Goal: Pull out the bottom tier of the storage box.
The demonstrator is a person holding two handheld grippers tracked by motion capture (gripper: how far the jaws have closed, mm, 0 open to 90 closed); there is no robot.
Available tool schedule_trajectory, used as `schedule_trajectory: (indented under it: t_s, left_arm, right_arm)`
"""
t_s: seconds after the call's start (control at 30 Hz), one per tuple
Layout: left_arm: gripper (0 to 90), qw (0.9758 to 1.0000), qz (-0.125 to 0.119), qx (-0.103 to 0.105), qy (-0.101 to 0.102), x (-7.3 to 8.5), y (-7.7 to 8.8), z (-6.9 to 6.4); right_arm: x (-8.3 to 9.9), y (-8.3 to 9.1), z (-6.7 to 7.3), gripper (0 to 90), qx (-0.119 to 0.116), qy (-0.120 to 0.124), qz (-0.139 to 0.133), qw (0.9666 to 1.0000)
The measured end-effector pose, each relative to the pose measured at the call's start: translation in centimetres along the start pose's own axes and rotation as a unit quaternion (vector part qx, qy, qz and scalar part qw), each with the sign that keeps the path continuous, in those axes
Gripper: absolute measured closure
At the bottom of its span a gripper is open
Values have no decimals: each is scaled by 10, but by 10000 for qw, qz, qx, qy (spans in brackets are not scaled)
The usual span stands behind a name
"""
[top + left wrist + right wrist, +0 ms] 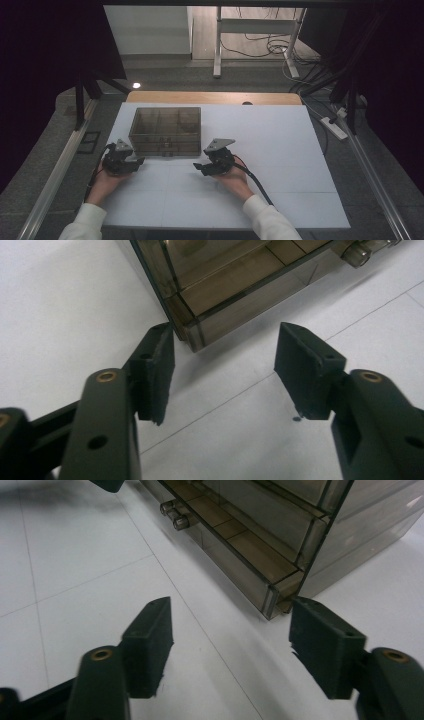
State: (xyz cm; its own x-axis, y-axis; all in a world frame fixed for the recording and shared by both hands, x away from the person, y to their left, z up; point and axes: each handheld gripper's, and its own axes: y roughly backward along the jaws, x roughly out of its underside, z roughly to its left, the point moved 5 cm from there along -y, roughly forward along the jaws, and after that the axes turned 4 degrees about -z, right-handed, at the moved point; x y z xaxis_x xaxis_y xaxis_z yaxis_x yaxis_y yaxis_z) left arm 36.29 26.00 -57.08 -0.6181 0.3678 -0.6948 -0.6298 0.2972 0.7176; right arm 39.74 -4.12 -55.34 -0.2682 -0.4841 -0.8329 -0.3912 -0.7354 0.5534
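Observation:
A smoky, see-through compartment box [165, 130] stands on the white table top [285, 150], left of centre. Its front wall carries two small clear knobs [175, 516]. My left gripper [136, 162] rests by the box's near left corner [192, 335]; the jaws are open, with that corner just beyond the tips and nothing gripped. My right gripper [200, 167] lies by the near right corner [272, 605], pointing left along the front wall. Its jaws also stand open over bare table. In its own view each gripper, left [227, 347] and right [232, 615], has a wide gap between its pads.
A wooden strip [215, 97] runs along the table's far edge. A power strip [335, 127] and cables lie on the floor to the right. Metal rails [55, 175] flank both sides. White surface stretches to the right of the box and in front of it.

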Motion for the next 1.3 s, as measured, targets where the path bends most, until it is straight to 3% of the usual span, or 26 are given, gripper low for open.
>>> schedule_trajectory:
  t_s: [0.47, 0.6, 1.3]
  left_arm:
    - [505, 10000, -30, -17, -34, -1, -3, 2]
    - [529, 10000, -17, -42, -41, -1, -4, 2]
    - [705, 9995, 39, -274, -121, 0, -5, 4]
  right_arm:
    - [-1, -13, -5, 473, 190, -51, 133, 9997]
    - [-1, -15, -9, 527, 228, -166, 117, 9995]
    - [1, -24, -13, 815, 667, 49, 343, 9972]
